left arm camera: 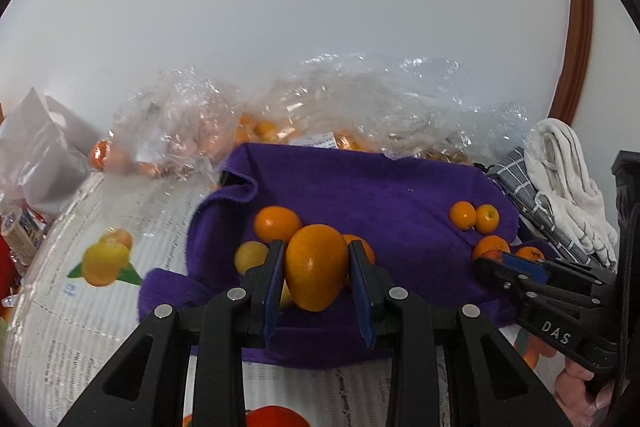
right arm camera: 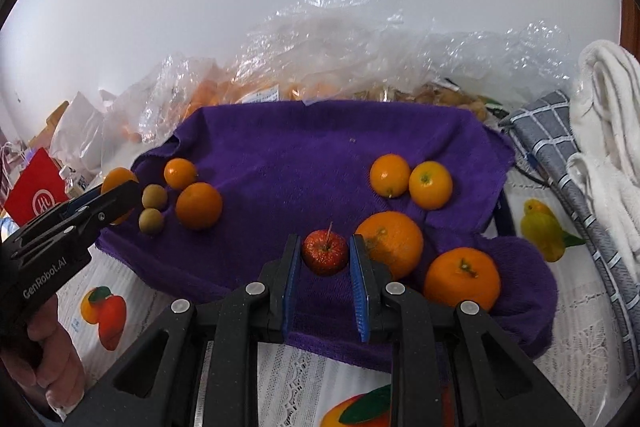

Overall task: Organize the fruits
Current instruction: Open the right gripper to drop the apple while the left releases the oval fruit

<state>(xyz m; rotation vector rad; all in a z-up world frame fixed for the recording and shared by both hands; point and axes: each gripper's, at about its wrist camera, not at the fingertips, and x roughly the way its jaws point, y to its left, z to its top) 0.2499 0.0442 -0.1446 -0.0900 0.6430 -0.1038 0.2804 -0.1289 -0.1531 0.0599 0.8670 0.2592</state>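
Left claw [left arm camera: 316, 267]: you pinch one orange [left arm camera: 316, 267].
Right claw [right arm camera: 325, 254]: spread around one red fruit [right arm camera: 325, 254].
Purple towel [right arm camera: 300, 155]: six more oranges, two small greenish fruits.

1. towel [right arm camera: 320, 155]: deep purple, plain.
2. oval citrus [left arm camera: 316, 267]: bright orange.
3. small apple [right arm camera: 325, 251]: red, speckled.
4. two small round fruits [right arm camera: 154, 197]: dull yellow-green.
5. desk [left arm camera: 132, 211] cover: white lace, printed with yellow, orange and red fruit and green leaves.
6. left claw [left arm camera: 316, 287] and right claw [right arm camera: 325, 279]: black frames, blue pads.
7. folded cloth [right arm camera: 560, 147]: grey with a white grid.
8. bundled cloth [right arm camera: 612, 107]: off-white.
9. carton [right arm camera: 34, 193]: red, white logo.
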